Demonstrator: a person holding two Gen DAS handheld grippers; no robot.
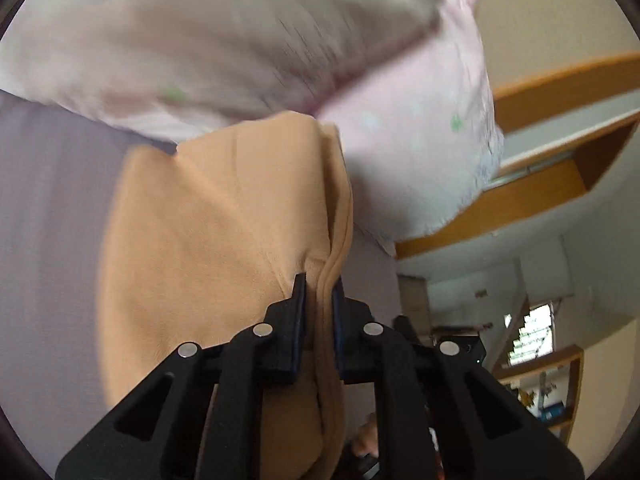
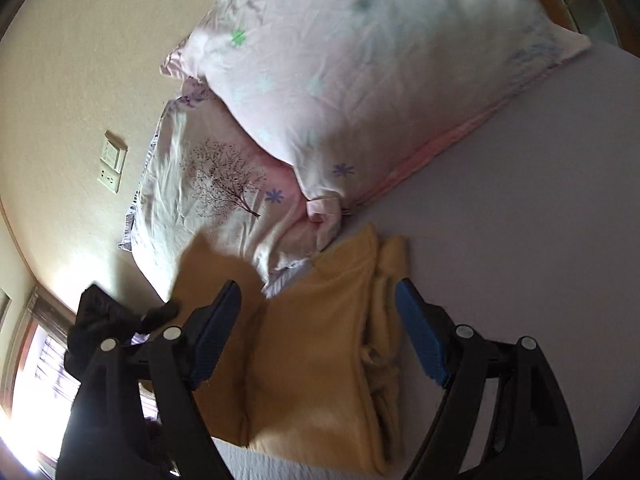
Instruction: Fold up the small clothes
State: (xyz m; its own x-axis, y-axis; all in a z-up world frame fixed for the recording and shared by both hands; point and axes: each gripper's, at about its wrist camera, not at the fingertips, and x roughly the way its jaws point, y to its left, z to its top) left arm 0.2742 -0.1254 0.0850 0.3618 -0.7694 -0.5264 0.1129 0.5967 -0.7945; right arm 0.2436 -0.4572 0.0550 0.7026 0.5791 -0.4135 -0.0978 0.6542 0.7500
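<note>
2 grippers on it: the left gripper (image 1: 319, 286) has its jaws clenched on the hemmed edge of the tan garment (image 1: 224, 240), lying on the bed (image 1: 48, 208) beside the pillows (image 2: 320, 80). Right gripper (image 2: 318, 308) hovers released above it, long axis running straight ahead toward the pillows.

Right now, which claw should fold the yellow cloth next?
Probably the left claw: it is shut on the yellow cloth's edge. The right claw is open above it, gripping nothing.
</note>
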